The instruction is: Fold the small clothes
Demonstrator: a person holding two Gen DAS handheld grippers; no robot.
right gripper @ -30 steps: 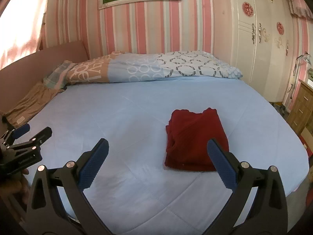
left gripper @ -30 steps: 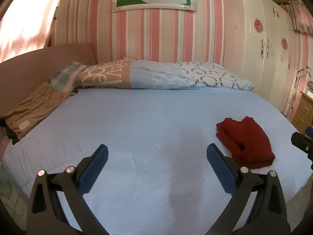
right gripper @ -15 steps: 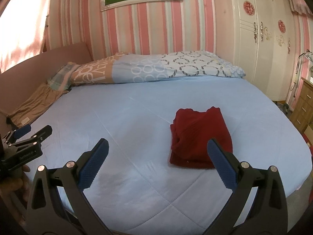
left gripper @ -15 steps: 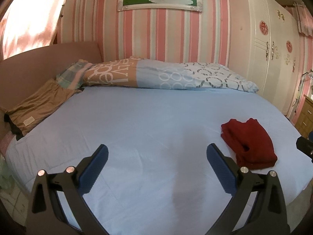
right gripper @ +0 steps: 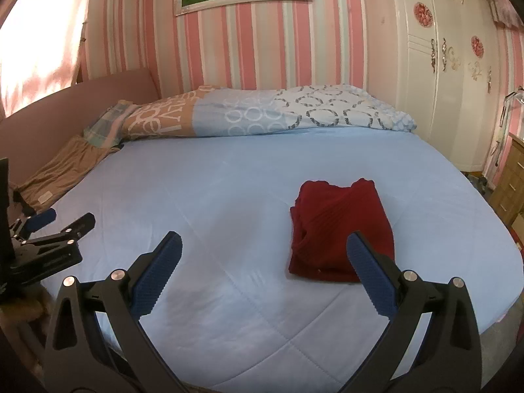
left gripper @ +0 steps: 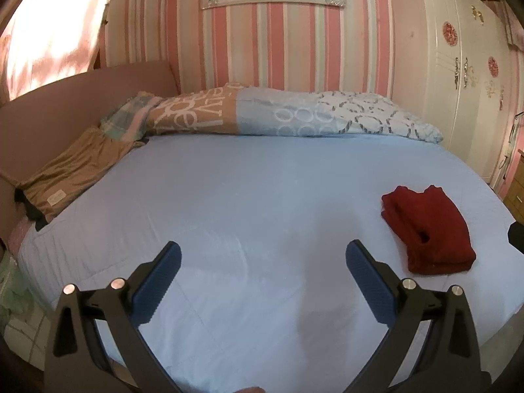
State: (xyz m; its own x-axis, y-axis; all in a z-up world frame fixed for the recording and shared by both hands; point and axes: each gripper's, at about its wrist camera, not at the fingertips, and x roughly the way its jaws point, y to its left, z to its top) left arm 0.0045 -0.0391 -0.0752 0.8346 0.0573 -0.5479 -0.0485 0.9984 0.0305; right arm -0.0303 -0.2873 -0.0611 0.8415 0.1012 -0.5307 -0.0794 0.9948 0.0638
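1. The red cloth is a small piece of clothing. It lies on the blue bed sheet, toward the right side of the bed. It looks folded into a thick, neat block already.

2. I think it is soft and light. It looks like a knit, so it should bend easily and not slip much. It will not break. But it could flop open if only one layer is picked up.

3. A good place to hold it, I think, is a thick edge or a corner, where all the layers can be pinched together.

4. The right gripper hangs above the sheet with its two fingers spread wide. It holds nothing. The red cloth sits just past its right finger, a bit ahead. They do not touch.

5. The left gripper is spread wide too, and empty. From its camera the red cloth is off to the right, well apart from it.

6. Farther out, a brown cloth lies at the left edge of the bed. A patterned quilt is rolled along the far side, by the striped wall.
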